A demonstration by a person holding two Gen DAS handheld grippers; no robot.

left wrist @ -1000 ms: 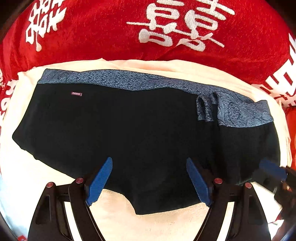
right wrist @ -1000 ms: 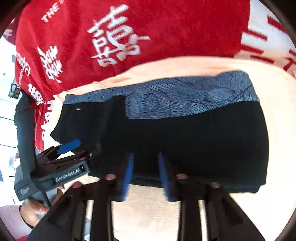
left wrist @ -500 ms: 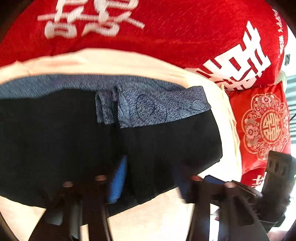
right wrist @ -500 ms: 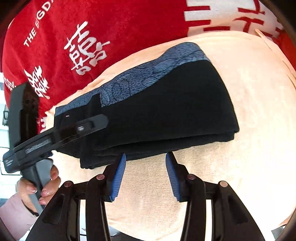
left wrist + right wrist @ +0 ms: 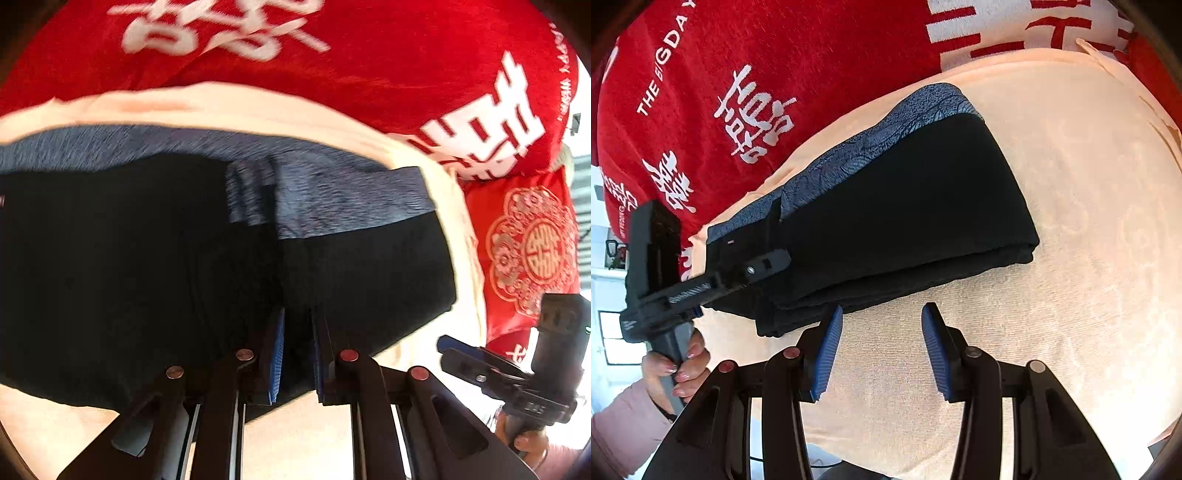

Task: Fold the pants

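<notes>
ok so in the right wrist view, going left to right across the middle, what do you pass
hand in a pink sleeve gripping the black left gripper → folded black pants with a blue-grey patterned waistband → bare cream towel. The left gripper is shut on the pants' left end.

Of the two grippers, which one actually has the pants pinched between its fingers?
The left gripper: its blue fingers are shut on the near hem of the black pants. The right gripper stands open over bare cream towel, clear of the cloth.
</notes>
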